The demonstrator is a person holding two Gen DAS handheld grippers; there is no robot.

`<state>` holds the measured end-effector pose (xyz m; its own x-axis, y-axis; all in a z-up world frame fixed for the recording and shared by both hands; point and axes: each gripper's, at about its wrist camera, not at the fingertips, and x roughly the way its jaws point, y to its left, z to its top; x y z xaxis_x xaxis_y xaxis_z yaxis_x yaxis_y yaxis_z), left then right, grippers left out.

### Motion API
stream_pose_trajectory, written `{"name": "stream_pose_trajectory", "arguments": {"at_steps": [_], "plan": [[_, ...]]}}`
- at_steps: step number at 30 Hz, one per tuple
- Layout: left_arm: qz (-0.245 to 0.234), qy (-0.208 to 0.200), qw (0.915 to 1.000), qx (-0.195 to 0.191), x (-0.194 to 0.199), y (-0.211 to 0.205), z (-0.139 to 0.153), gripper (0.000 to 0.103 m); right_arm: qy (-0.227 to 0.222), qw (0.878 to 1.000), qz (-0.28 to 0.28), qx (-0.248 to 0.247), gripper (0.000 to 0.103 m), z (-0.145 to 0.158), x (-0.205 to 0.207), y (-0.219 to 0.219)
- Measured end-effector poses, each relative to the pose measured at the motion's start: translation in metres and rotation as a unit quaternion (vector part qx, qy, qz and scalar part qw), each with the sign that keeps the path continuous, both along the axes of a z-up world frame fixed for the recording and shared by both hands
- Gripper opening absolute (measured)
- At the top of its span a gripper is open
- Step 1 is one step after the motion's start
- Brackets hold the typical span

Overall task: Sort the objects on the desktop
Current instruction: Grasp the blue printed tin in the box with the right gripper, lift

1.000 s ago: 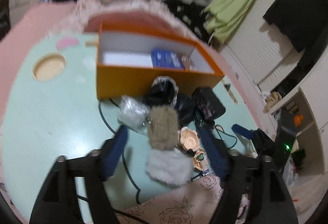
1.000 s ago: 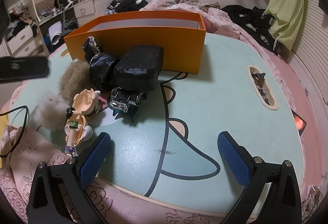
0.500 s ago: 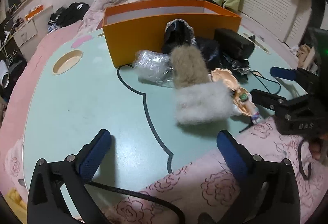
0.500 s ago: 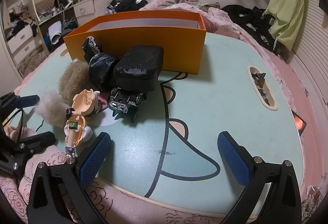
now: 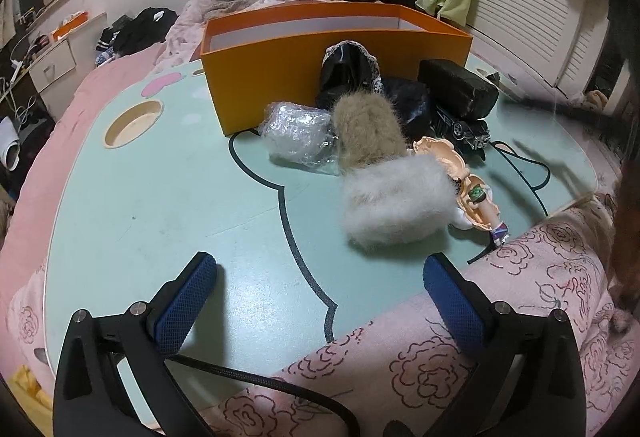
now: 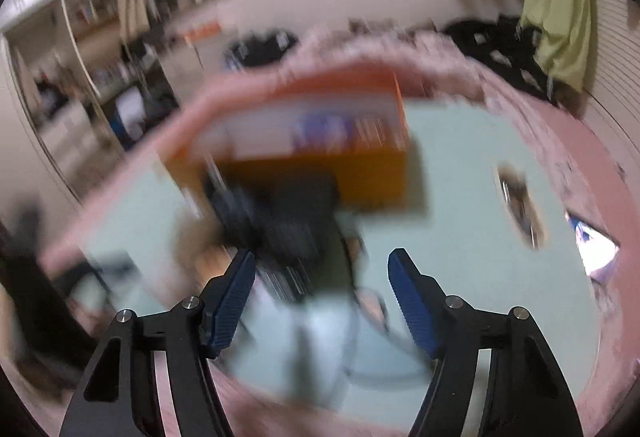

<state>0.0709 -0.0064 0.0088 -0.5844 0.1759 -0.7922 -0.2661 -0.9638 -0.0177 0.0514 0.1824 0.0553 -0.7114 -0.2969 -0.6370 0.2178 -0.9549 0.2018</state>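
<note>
An orange box [image 5: 304, 49] stands at the back of the mint table [image 5: 168, 197]. In front of it lie a white furry piece [image 5: 396, 201], a tan furry piece [image 5: 366, 125], a bubble-wrapped bundle [image 5: 298, 131], a doll [image 5: 472, 189], a black lace-edged bag [image 5: 348, 65] and a black case [image 5: 458, 87]. My left gripper [image 5: 318, 297] is open and empty, low over the table's near edge. My right gripper [image 6: 322, 285] is open and empty, above the blurred dark pile [image 6: 280, 221] in front of the orange box [image 6: 320, 157].
A round cup hole [image 5: 134, 123] is in the table at the left. A black cable [image 5: 280, 385] runs across the near edge onto a pink rose-print cloth [image 5: 480, 337]. A bed with clothes lies behind the table. The right wrist view is motion-blurred.
My left gripper pulled back and down to the table's near edge. My right gripper rose and swung forward over the pile, and its fingers closed partway.
</note>
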Motion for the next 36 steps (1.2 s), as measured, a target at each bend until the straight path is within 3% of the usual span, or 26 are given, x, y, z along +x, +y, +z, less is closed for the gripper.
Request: {"name": "stream_pose_trajectory", "arguments": {"at_steps": [2,4,6,10,12,14,17,20,24,27,29,31,32,34,36], "plan": [[0.001,0.0,1.0,0.0,0.0,0.0,0.0,0.103,-0.002,1.0,0.005,-0.004,0.066,0.028,-0.027,-0.01],[0.0,0.0,1.0,0.0,0.0,0.0,0.001,0.103,-0.051,0.999,0.01,0.002,0.058,0.043,-0.07,-0.023],[0.0,0.001,1.0,0.001,0.0,0.001,0.001,0.103,-0.1,0.995,0.027,0.006,0.057,0.045,-0.118,-0.034],[0.0,0.003,1.0,0.002,0.0,0.002,0.001,0.103,-0.223,0.975,0.007,0.019,0.057,0.017,-0.198,-0.043],[-0.001,0.004,1.0,0.002,0.001,0.002,0.002,0.103,-0.261,0.965,0.005,0.008,0.057,0.0,-0.221,-0.045],[-0.001,0.005,1.0,0.003,0.002,0.002,0.002,0.103,-0.282,0.959,-0.014,0.028,0.058,-0.015,-0.233,-0.046],[-0.002,0.008,0.9999,0.006,0.003,0.002,0.002,0.103,-0.286,0.956,-0.032,0.054,0.059,-0.023,-0.242,-0.048],[-0.002,0.009,0.9999,0.007,0.003,0.002,0.002,0.103,-0.313,0.95,-0.011,0.022,0.069,-0.037,-0.245,-0.057],[-0.002,0.01,0.9999,0.008,0.003,0.002,0.002,0.103,-0.295,0.953,-0.019,0.065,0.072,-0.029,-0.248,-0.073],[-0.002,0.01,0.9999,0.008,0.003,0.002,0.002,0.103,-0.288,0.954,-0.01,0.086,0.083,-0.028,-0.248,-0.088],[-0.001,0.01,0.9999,0.008,0.003,0.002,0.002,0.103,-0.292,0.95,-0.007,0.115,0.083,-0.039,-0.249,-0.096],[-0.002,0.01,0.9999,0.007,0.003,0.002,0.002,0.103,-0.262,0.951,-0.006,0.162,0.072,-0.047,-0.239,-0.103],[-0.001,0.011,0.9999,0.009,0.003,0.002,0.002,0.103,-0.262,0.953,-0.003,0.154,0.066,-0.048,-0.236,-0.103],[-0.002,0.011,0.9999,0.008,0.004,0.002,0.003,0.103,-0.264,0.953,-0.002,0.149,0.066,-0.045,-0.235,-0.102],[-0.002,0.011,0.9999,0.008,0.004,0.002,0.003,0.103,-0.23,0.965,0.0,0.124,0.066,-0.033,-0.229,-0.096]]}}
